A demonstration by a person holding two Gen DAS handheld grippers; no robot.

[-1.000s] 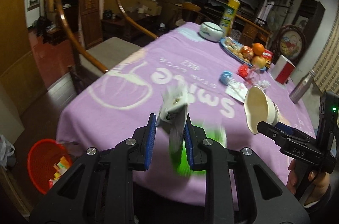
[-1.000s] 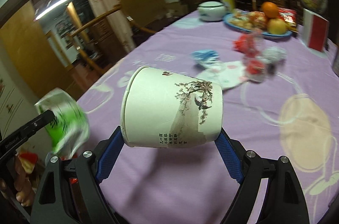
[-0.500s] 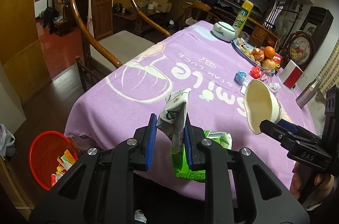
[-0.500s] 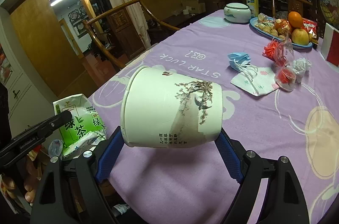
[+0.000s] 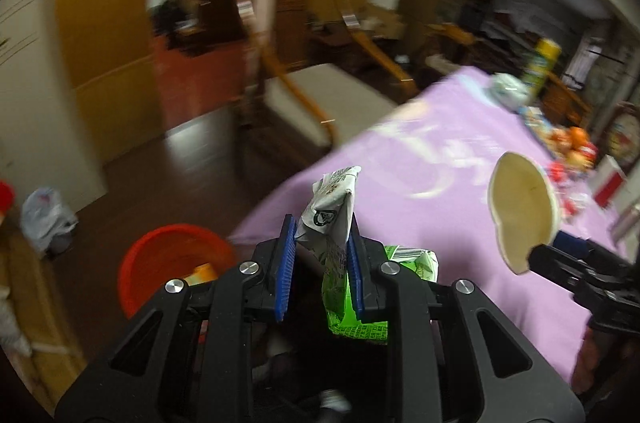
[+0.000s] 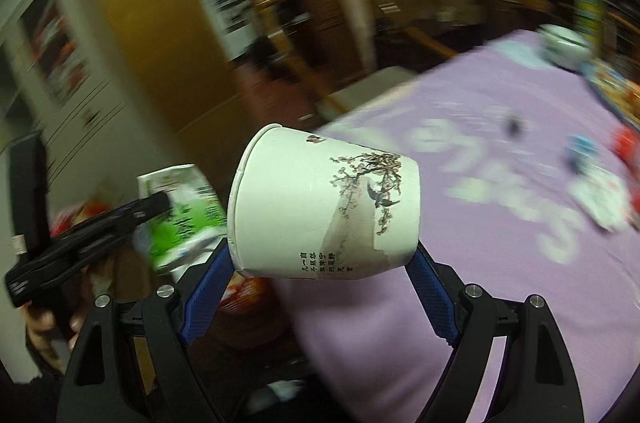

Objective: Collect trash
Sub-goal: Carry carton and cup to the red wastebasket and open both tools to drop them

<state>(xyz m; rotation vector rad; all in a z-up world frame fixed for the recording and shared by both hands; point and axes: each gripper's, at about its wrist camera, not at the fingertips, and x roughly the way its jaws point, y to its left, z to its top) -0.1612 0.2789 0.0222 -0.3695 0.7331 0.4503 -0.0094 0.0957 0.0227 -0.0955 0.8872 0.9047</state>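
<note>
While both views are smeared by motion blur, the main things can be made out. At far left on the dark floor sits a white plastic bag (image 5: 47, 219), and to its right a red basket (image 5: 160, 263) with some bright scraps inside, standing just off the near-left edge of the worktop (image 5: 448, 207), which is covered in a purple cloth. The left tongs (image 5: 322, 255) hang in the air over the floor between the basket and that edge, their blue pads pressed against a crumpled green and white tea packet (image 5: 340, 251), which sticks up above the pads and droops below them. Behind, a wooden chair (image 5: 304, 91) stands at the far-left side of the worktop. To the right, the right tongs (image 6: 320, 287) are spread wide around a white paper cup (image 6: 324, 207) printed with a branch and birds; the cup lies on its side, pinched between the blue pads, mouth to the left, above the near edge of the worktop. At far right, blurred, lie a ceramic pot (image 5: 508, 89), a yellow can (image 5: 542, 65) and a plate of fruit (image 5: 564, 139).
</note>
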